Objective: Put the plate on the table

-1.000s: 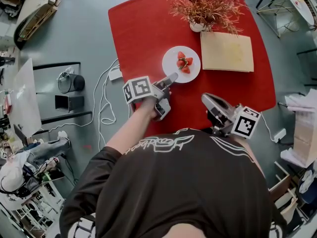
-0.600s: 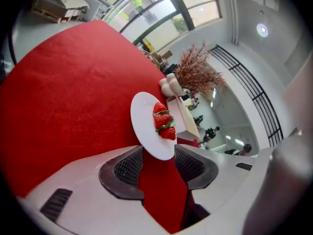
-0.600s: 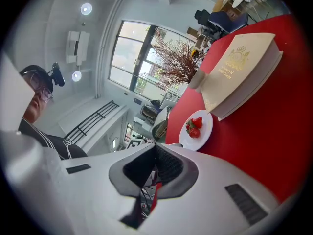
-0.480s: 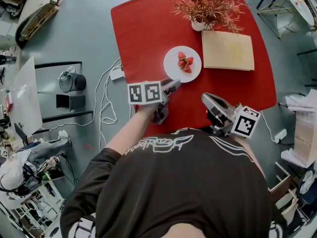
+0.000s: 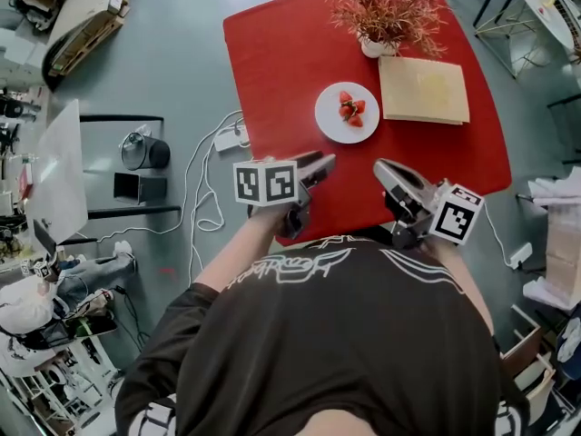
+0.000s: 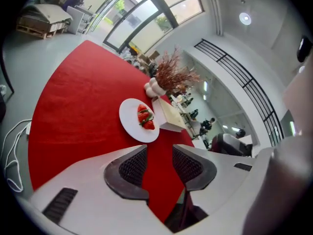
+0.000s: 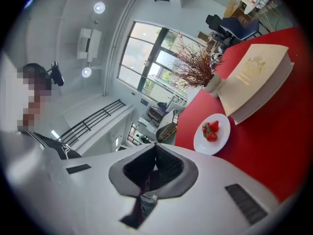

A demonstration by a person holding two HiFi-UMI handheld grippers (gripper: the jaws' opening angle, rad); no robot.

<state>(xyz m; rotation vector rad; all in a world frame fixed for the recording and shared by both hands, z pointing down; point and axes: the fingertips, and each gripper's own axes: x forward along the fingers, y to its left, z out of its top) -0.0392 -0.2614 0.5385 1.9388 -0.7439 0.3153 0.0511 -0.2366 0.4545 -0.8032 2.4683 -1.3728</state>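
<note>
The white plate (image 5: 331,121) with strawberries (image 5: 350,108) rests on the red table (image 5: 281,71), and nothing touches it. My left gripper (image 5: 327,160) hovers near the table's front edge, short of the plate. It is open with nothing between its pads; its jaws have just been closing a little. In the left gripper view the plate (image 6: 131,121) lies ahead, beyond the left gripper (image 6: 159,148). My right gripper (image 5: 379,166) is held over the front edge, right of the left one, pads together. The right gripper view shows the plate (image 7: 205,140) to the right of the right gripper (image 7: 155,148).
A tan book-like box (image 5: 423,89) lies right of the plate, behind it a dried plant in a white vase (image 5: 386,12). On the floor to the left are cables with a power strip (image 5: 227,137), a round bin (image 5: 145,151) and equipment. Chairs stand far right.
The left gripper has drawn back from the plate's near edge toward the person, risen and rolled. The plate stays on the table. The right gripper has lifted slightly.
</note>
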